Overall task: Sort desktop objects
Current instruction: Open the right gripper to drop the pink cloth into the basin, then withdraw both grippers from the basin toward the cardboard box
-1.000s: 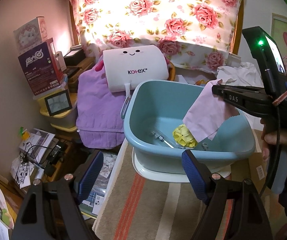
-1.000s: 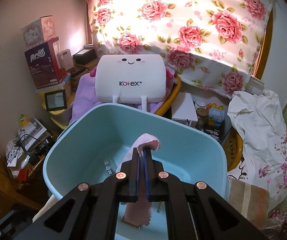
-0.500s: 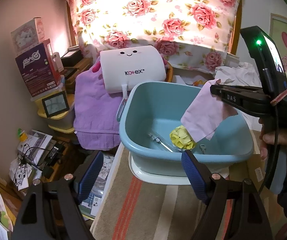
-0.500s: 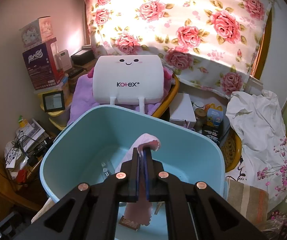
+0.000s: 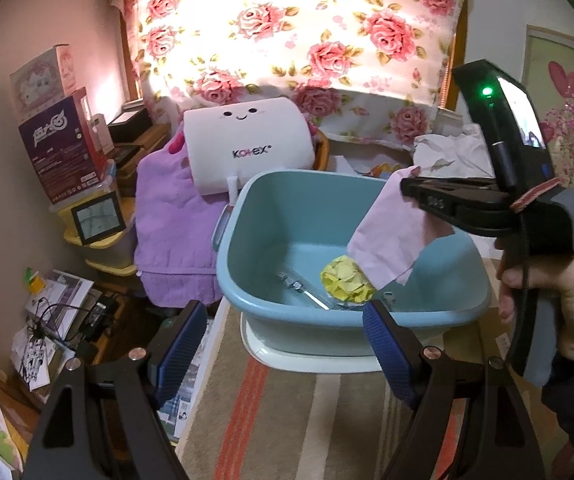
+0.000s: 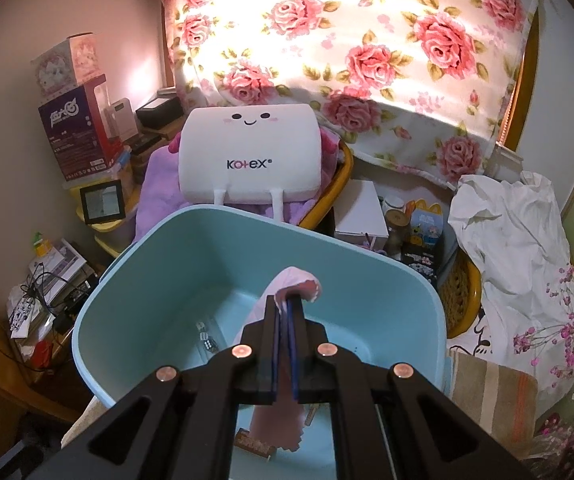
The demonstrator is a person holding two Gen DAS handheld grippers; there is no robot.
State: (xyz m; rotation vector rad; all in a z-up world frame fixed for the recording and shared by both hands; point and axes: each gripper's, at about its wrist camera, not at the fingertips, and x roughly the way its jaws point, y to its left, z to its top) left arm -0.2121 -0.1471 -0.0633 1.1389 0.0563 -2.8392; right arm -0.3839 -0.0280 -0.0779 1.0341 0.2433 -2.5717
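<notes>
A pale pink cloth hangs over the light blue basin, pinched by my right gripper, which is shut on it. Inside the basin lie a crumpled yellow paper ball, a clear pen-like object and a few small items. My left gripper stands open and empty in front of the basin's near wall, above the striped cloth. A hand holds the right gripper's handle.
A white Kotex cushion rests on a purple towel behind the basin. Boxes, a small framed picture and papers crowd the left. White crumpled fabric and pink flowers lie on the right, below a rose-print curtain.
In the left wrist view the basin and cushion have drifted slightly left. The right gripper still holds the pink cloth over the basin in the same place.
</notes>
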